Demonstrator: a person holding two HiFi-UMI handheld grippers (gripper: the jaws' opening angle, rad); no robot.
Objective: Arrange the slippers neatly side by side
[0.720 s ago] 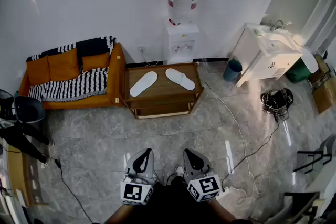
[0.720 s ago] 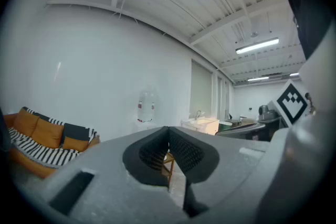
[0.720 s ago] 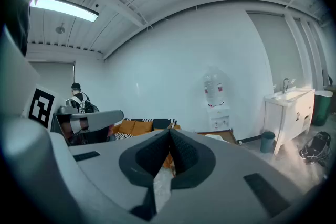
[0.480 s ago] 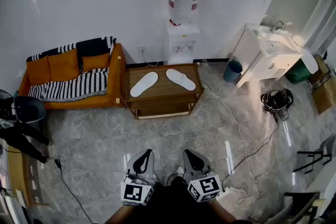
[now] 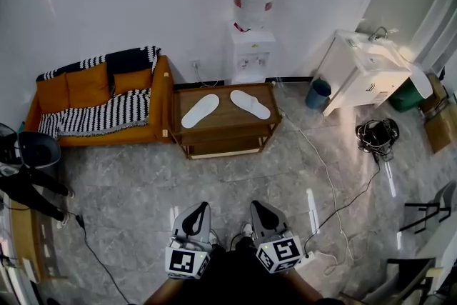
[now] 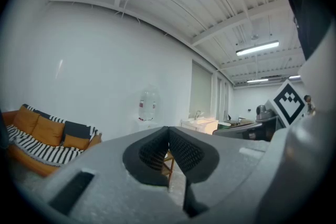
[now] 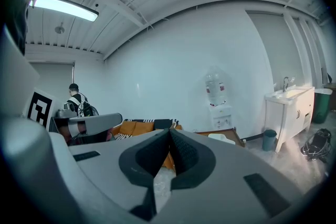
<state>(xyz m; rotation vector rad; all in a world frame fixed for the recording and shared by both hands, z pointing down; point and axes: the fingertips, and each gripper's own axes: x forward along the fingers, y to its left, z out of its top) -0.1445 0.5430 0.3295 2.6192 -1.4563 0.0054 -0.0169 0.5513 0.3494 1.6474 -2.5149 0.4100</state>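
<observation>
The step in hand is judged to be the approach; no slipper is touched yet. Two white slippers are seen on a low wooden worktop (image 5: 227,123), well apart from both claws and at twelve o'clock from them across bare floor (image 5: 235,182). The left-hand slipper (image 5: 200,111) is slanted toward one o'clock and the right-hand slipper (image 5: 250,103) toward eleven o'clock, so that a splayed V is formed: the far ends are near each other, the near ends spread, and a gap is kept between them. An orange sofa (image 5: 93,100) is placed at nine o'clock of the worktop and a water dispenser (image 5: 253,46) at twelve o'clock behind it.

The left claw (image 5: 200,208) is held low by the body with its jaws closed tip to tip and nothing between them. The right claw (image 5: 258,206) is pressed together in the same way and is likewise empty.

For the next move, the distance to the worktop must be closed, the jaws parted, and one slipper taken at its near end, so that it can be swung parallel to its mate.
</observation>
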